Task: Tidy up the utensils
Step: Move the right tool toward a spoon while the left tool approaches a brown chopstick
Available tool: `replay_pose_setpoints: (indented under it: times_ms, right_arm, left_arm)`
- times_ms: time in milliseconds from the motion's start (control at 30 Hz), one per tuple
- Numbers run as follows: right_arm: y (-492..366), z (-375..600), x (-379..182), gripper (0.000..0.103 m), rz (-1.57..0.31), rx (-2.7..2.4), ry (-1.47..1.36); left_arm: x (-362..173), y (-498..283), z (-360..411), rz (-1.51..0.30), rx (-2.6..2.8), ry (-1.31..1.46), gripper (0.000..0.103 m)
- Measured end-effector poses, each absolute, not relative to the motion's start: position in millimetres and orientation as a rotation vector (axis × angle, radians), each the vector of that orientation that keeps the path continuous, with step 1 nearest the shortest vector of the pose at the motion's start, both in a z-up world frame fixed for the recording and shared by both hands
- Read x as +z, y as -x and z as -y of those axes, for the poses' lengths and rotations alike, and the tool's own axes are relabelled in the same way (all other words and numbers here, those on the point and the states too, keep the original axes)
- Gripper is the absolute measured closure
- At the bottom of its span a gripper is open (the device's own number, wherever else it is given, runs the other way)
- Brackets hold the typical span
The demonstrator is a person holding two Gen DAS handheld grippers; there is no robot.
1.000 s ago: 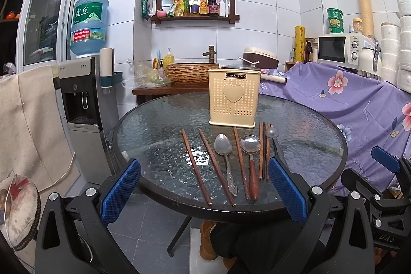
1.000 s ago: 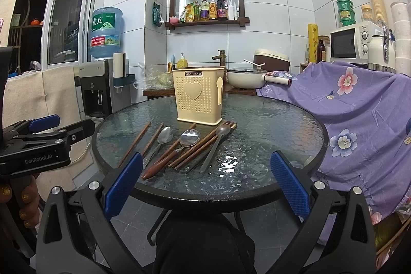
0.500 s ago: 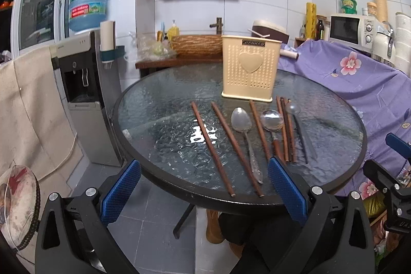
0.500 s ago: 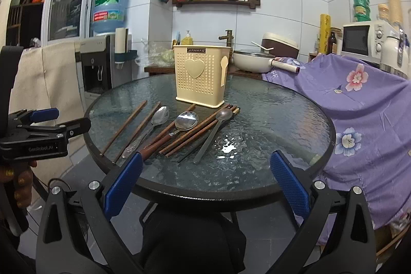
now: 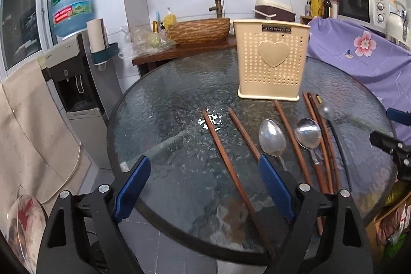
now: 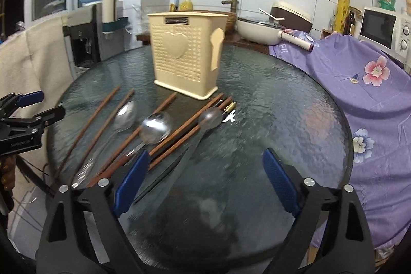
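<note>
Approach to first pick: utensils on counter (image 5: 159, 125), holder (image 5: 272, 58) empty.

Holder stands upright at the far side; chopsticks (image 5: 231, 171) and spoons (image 5: 271, 139) lie in a row before it. My left hand-held gripper (image 5: 203, 186) and right hand-held gripper (image 6: 205, 181) both hold nothing, jaws wide but just narrowing. I judge the best practice: straddle one chopstick across its length near mid-shaft, clear of neighbours, close squarely, lift level, then tip it upright over the holder.
</note>
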State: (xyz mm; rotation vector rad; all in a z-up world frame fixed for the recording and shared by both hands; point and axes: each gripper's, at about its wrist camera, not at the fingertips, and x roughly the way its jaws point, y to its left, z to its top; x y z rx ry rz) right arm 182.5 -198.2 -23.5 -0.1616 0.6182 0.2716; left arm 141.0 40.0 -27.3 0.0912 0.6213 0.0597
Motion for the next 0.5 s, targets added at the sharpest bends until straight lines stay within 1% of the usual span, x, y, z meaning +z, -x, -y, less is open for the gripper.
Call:
replay_pose_setpoints:
  times_ms: [167,233,300,400,500]
  right_arm:
    - [-216,193,-24,0.023,-0.683,0.253,0.163]
    - [-225,192,-25,0.026,-0.706,0.243,0.167]
    - [-239,190,-28,0.032,-0.734,0.232,0.168]
    - [-254,187,-33,0.036,-0.773,0.210,0.156]
    - [-264,180,-35,0.036,-0.789,0.212,0.162]
  left_arm:
    - [-31,-177,-42,-0.703,0.038,-0.093,0.027]
    - [-32,-190,-43,-0.724,0.035,-0.094,0.031]
    - [-34,-200,-43,-0.742,0.030,-0.086,0.032]
    - [-35,-214,-44,-0.764,0.037,-0.086,0.032]
    - [-37,-222,-45,-0.778,0.049,-0.083,0.032]
